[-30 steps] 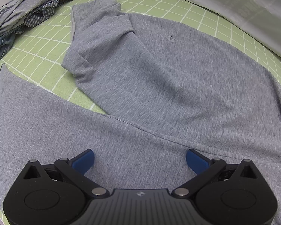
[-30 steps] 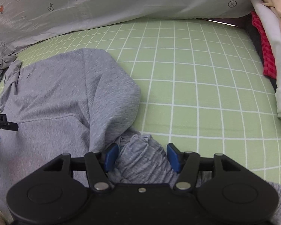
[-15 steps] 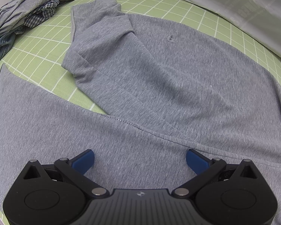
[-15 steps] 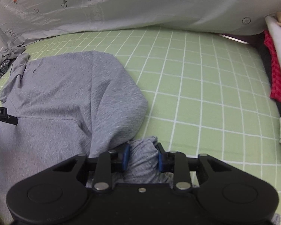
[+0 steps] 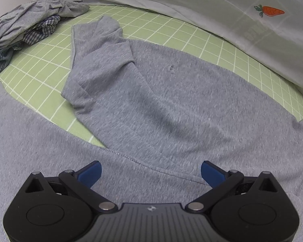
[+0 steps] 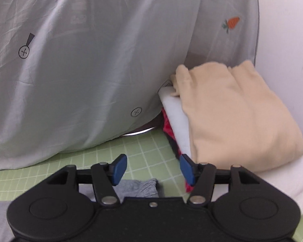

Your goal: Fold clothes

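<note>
A grey sweatshirt [image 5: 171,104] lies spread on the green grid mat [image 5: 40,64], one sleeve [image 5: 99,46] folded across its upper left. My left gripper [image 5: 150,173] hovers open over the garment's near part, blue pads wide apart, nothing between them. In the right wrist view my right gripper [image 6: 152,169] is open and raised, pointing at the draped sheet. A bunched grey cuff [image 6: 137,187] lies on the mat just below and behind its fingertips, not held.
A pile of unfolded clothes [image 5: 28,28] sits at the mat's far left. A pale sheet with carrot prints [image 6: 91,60] hangs along the back. A folded stack [image 6: 232,117] with a beige top, white and red layers stands at the right.
The right gripper had shut on the grey cuff half a second ago; now it is open, lifted and swung right toward the folded stack. The left gripper has barely moved.
</note>
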Tool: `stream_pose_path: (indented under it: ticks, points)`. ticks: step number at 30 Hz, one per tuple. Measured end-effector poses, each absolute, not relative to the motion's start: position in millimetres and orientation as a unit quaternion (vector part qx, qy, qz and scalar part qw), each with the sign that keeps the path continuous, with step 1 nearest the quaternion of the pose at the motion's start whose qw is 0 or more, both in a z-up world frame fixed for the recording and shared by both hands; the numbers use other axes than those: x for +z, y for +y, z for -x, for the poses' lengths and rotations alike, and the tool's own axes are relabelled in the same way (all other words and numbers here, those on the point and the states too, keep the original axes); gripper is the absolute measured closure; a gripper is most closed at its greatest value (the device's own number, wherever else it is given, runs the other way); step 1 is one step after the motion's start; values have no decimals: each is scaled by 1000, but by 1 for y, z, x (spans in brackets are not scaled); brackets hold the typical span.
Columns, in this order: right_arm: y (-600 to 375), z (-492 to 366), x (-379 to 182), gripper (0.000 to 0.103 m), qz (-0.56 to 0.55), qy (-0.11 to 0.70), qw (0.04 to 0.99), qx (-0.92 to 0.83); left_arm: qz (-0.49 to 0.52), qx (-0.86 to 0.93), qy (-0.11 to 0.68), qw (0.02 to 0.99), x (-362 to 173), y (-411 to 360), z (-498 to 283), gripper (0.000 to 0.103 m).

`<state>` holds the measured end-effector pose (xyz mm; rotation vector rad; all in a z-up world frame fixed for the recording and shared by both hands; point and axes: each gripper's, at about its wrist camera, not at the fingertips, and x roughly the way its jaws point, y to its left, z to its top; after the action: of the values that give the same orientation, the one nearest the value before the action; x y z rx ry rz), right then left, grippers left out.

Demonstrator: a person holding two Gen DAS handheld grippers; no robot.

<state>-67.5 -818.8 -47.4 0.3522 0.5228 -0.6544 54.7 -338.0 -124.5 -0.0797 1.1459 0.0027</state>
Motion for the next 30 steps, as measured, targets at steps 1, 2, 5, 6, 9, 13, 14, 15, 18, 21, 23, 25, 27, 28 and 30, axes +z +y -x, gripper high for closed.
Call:
stream_pose_path:
  ticks: [1, 2, 5, 6, 9, 13, 14, 15, 18, 21, 23, 25, 27, 28, 30]
  points:
    - [-815, 75, -53, 32, -185, 257, 896, -310, 38, 1, 545, 838, -126, -338, -54, 0]
    - [-807, 84, -61, 29, -190, 266, 893, -308, 39, 2, 547, 836, -127, -338, -53, 0]
    - [-783, 114, -83, 28, -185, 307, 876, -323, 32, -7, 555, 831, -131, -341, -52, 0]
    - [-778, 126, -90, 27, -191, 319, 866, -333, 29, -13, 554, 832, -129, -344, -51, 0]
    - [-772, 160, -113, 27, -231, 351, 825, -378, 23, -31, 550, 834, -125, -351, -49, 0]
    - [-770, 188, -123, 27, -263, 364, 787, -423, 13, -53, 542, 839, -117, -360, -45, 0]
    - [-772, 191, -126, 27, -270, 371, 779, -428, 11, -57, 538, 841, -113, -361, -43, 0]
    - [-775, 192, -129, 27, -273, 374, 773, -434, 10, -61, 534, 843, -108, -362, -40, 0]
    - [-777, 203, -133, 28, -282, 365, 774, -434, 9, -63, 518, 853, -92, -361, -27, 0]
    - [-778, 210, -133, 65, -288, 353, 791, -409, 4, -57, 502, 863, -73, -358, -8, 0]
    - [-775, 212, -130, 82, -264, 358, 804, -395, 5, -50, 496, 867, -63, -355, 3, 0]
    - [-774, 219, -126, 91, -231, 362, 813, -394, 11, -40, 491, 870, -55, -352, 16, 0]
    - [-777, 235, -123, 91, -214, 361, 810, -409, 13, -31, 486, 873, -48, -349, 29, 0]
    - [-781, 247, -123, 91, -214, 360, 806, -419, 9, -27, 484, 875, -46, -347, 36, 0]
    - [-789, 270, -124, 92, -215, 361, 796, -436, 0, -20, 483, 875, -44, -342, 52, 0]
